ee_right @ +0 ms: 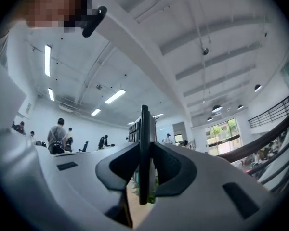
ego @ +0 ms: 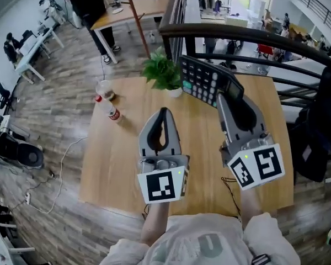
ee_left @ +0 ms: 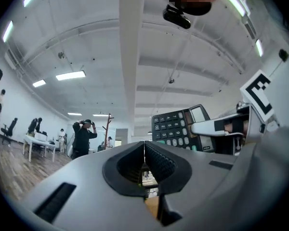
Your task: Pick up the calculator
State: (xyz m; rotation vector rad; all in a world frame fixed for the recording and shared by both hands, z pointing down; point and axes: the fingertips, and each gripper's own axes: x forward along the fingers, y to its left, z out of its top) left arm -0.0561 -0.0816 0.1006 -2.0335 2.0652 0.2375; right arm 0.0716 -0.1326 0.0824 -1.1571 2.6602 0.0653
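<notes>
Calculator (ego: 205, 81), likely light, rigid, slick plastic, is pinched across its thin display end by the right gripper's (ego: 230, 96) jaws and may pivot, while the left gripper's (ego: 163, 114) jaws meet, empty.

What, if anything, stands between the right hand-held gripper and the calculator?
Nothing visible. The right hand-held gripper is shut on the calculator, its jaws pressing both faces, and holds it above the table.

I'm in an open-plan office: white desks (ego: 37, 44) and swivel chairs (ego: 1, 93) at ten o'clock, people (ego: 87, 3) standing at eleven, strip lights (ee_left: 71, 75) overhead, a black railing (ego: 248, 36) at one o'clock beyond my wooden worktop (ego: 116, 164).
</notes>
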